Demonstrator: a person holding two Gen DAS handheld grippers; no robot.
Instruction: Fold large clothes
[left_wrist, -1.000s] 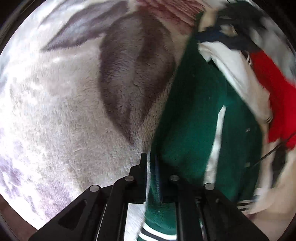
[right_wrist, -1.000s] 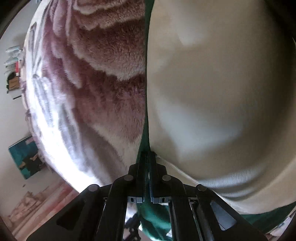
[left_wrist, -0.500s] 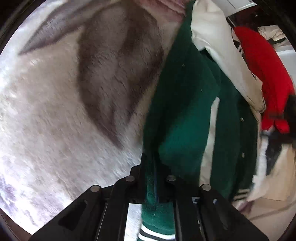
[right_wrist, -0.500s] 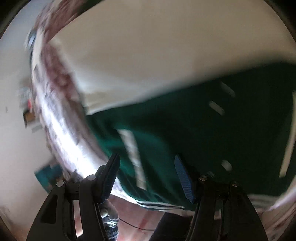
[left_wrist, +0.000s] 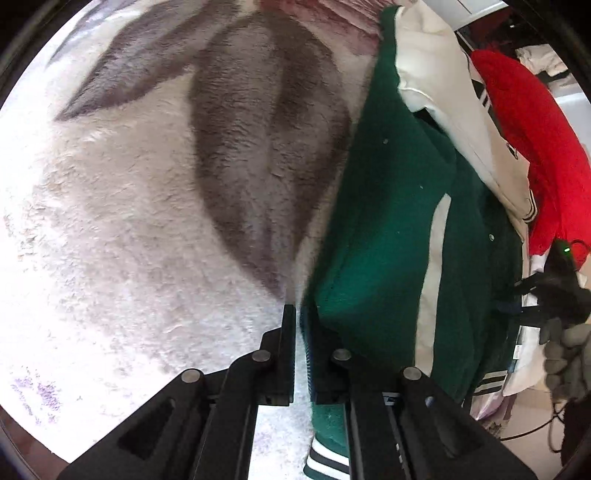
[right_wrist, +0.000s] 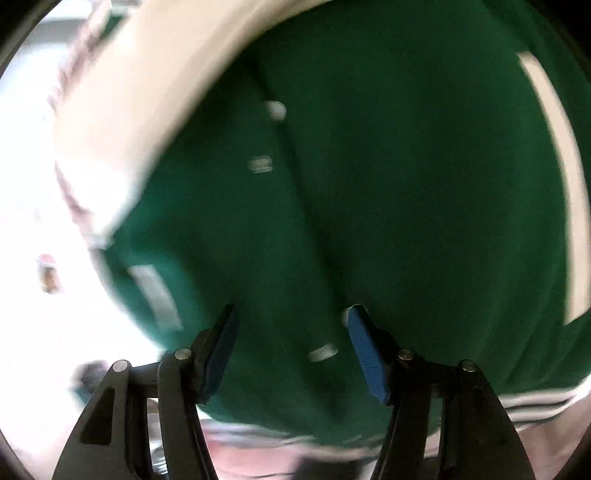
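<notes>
Left wrist view shows the left tool (left_wrist: 300, 314) clamped together on an edge of the green jacket (left_wrist: 384, 236), which lies on the plush blanket (left_wrist: 129, 221) with its cream sleeve (left_wrist: 439, 85) at the far side; a red garment (left_wrist: 535, 147) sits just beyond that sleeve. Over the jacket's snap-buttoned front (right_wrist: 388, 184) hangs the right tool (right_wrist: 291, 314); its blue pads (right_wrist: 364, 350) have just spread apart and grip nothing, the picture being blurred.

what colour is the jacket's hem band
Green with white stripes on the jacket's hem band, shown best in the left wrist view.
</notes>
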